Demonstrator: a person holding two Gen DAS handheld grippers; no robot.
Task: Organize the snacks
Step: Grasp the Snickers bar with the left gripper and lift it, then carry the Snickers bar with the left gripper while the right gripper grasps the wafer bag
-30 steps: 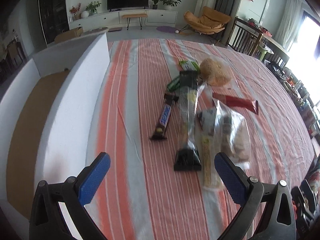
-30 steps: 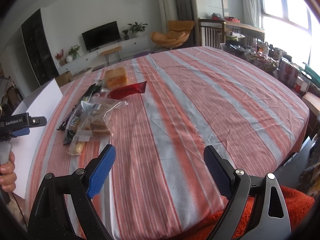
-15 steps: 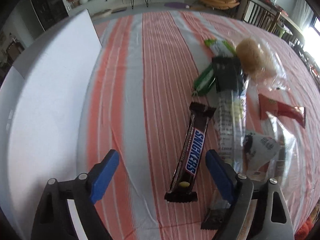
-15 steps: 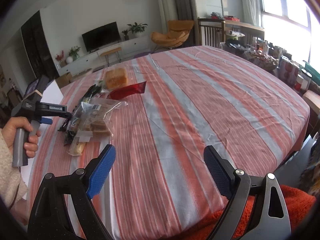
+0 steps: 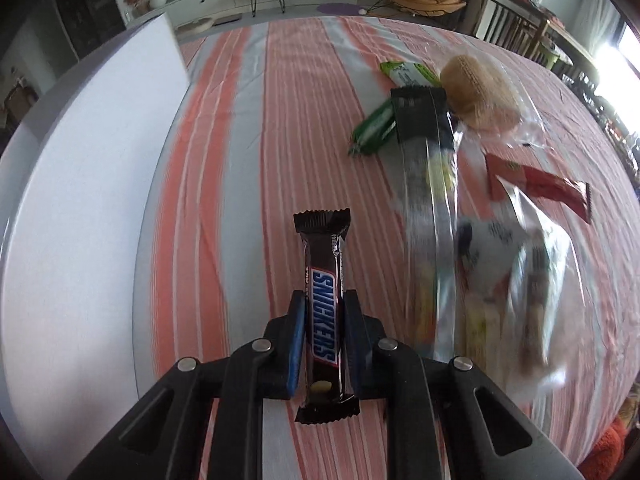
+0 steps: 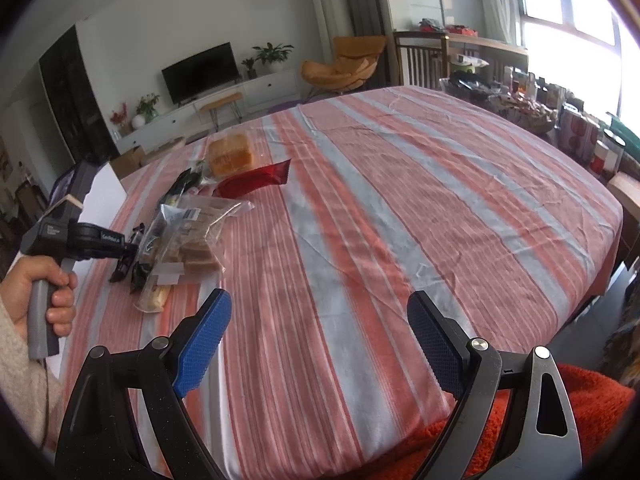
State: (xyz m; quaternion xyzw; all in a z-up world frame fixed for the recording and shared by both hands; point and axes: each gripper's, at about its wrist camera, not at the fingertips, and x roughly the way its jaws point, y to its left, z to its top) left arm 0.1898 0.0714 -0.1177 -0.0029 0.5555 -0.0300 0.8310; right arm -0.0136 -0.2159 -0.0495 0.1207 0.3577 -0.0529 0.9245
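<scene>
A brown Snickers bar [image 5: 323, 312] lies lengthwise on the striped tablecloth [image 5: 240, 120]. My left gripper [image 5: 325, 297] points steeply down at it, its jaws closing; the blue pads press on both long sides of the bar. To its right lie a clear bag of cakes [image 5: 520, 280], a long clear packet [image 5: 424, 168], a green packet [image 5: 374, 124], a bagged round bread [image 5: 480, 96] and a red packet [image 5: 540, 188]. My right gripper [image 6: 319, 298] hangs open over bare cloth near the table's front edge, with nothing between its fingers.
A white open box [image 5: 80, 200] stands along the table's left side, close to the bar. In the right wrist view a person's hand [image 6: 40, 288] grips the left gripper's handle. A red fluffy fabric [image 6: 580, 392] lies below the table's near edge.
My left gripper came down and forward over the Snickers bar and went from wide open to shut on it. The right gripper stayed still and open.
</scene>
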